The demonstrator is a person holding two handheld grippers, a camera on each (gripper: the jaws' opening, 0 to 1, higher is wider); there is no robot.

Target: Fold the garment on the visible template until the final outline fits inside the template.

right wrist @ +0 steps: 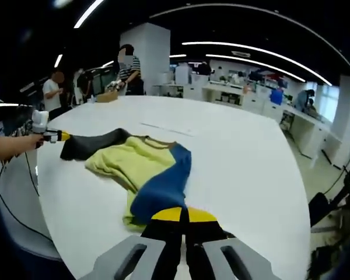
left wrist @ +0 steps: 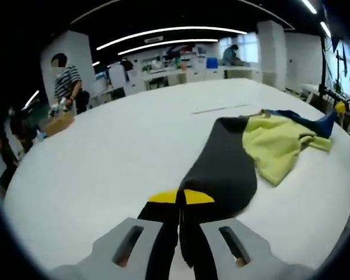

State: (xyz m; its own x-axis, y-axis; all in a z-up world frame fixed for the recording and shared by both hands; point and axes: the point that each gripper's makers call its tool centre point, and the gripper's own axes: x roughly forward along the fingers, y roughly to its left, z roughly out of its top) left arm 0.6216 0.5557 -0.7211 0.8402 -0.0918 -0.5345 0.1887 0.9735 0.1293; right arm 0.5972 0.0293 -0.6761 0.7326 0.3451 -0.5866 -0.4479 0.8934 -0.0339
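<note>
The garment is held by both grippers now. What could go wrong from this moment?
1. Each gripper pinches only an edge: the left gripper a dark sleeve, the right gripper a blue part. A pull may let the cloth slip out.
2. The garment lies bunched, so a fold may trap wrinkles.
3. In the right gripper view the dark sleeve lies near the edge of the white table and could hang off it.

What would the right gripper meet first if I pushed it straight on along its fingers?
The right gripper is already shut on the garment's blue sleeve, so it would push into that sleeve first, then probably the bunched yellow body behind it.
</note>
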